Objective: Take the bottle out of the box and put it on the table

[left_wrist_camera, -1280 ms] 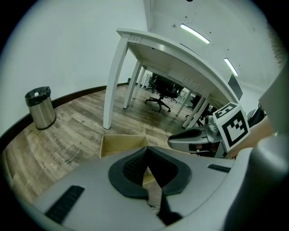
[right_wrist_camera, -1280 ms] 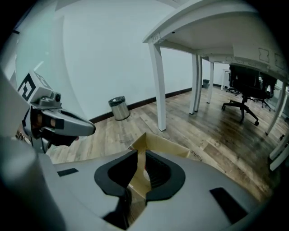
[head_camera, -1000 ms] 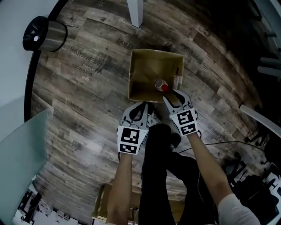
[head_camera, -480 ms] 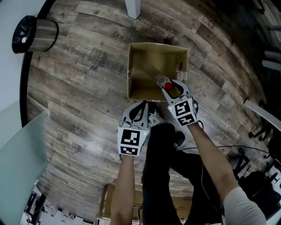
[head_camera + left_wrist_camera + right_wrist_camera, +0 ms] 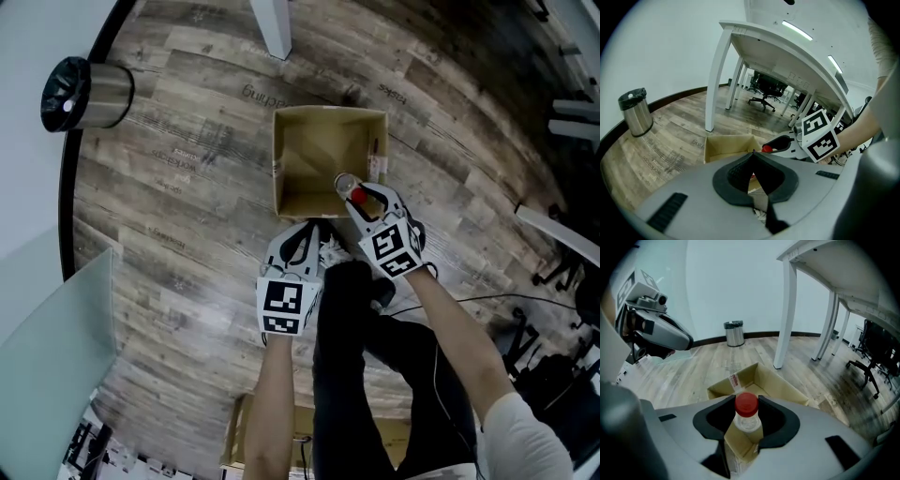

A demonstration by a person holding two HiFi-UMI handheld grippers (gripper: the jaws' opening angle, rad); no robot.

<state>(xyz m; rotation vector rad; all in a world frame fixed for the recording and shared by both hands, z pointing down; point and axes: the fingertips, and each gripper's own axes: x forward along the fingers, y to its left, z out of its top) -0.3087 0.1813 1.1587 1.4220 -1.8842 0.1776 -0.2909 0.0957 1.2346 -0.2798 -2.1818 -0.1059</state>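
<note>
Bottle (image 5: 747, 422) pinched in right hand-held gripper (image 5: 746, 400); jaws closing.

An open cardboard box (image 5: 280, 173) stands on the wooden floor (image 5: 187, 206), just ahead of the person's dark trouser legs (image 5: 352, 375). In the box's 5 o'clock corner sits a clear bottle (image 5: 352, 189) with a red cap. The right gripper (image 5: 364, 196) reaches in from 5 o'clock. Its 2 jaws have just been closing and sit on either side of the cap. The left gripper (image 5: 307, 228) points at the box's near wall from 6 o'clock, just outside it, with its jaws meeting at the tips. A steel bin (image 5: 89, 92) stands well apart at 10 o'clock of the box. 1 white leg (image 5: 272, 28) stands at 12 o'clock.
</note>
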